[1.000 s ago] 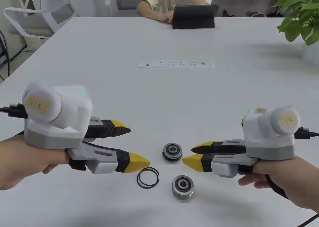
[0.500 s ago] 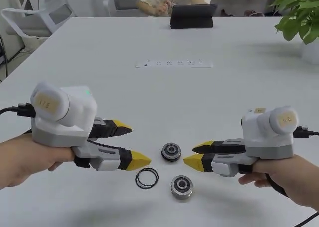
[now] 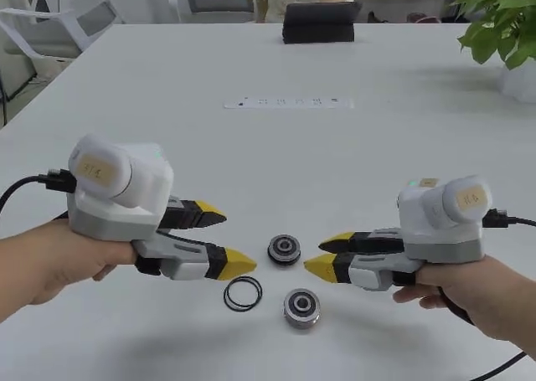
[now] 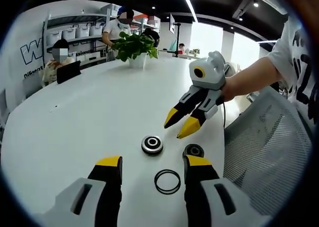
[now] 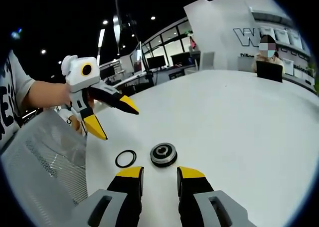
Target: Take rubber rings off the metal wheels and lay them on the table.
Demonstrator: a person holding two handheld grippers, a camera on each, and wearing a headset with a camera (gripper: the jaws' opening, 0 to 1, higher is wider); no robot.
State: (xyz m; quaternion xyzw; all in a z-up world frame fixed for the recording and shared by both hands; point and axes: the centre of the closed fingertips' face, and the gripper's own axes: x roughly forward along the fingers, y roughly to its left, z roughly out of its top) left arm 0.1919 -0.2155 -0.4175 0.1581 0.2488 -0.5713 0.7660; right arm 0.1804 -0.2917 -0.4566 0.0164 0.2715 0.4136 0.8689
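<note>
Left gripper and right gripper agape, empty, beside flat rubber rings; metal wheels axle-up.

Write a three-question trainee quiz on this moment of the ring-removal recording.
1. True or false: the left gripper and the right gripper both have their jaws open and hold nothing.
2. The loose rubber rings lie: A) flat on the table; B) around a wheel; C) between the right gripper's jaws.
3. How many metal wheels are on the table?

Key: 1 true; 2 A; 3 two.
</note>
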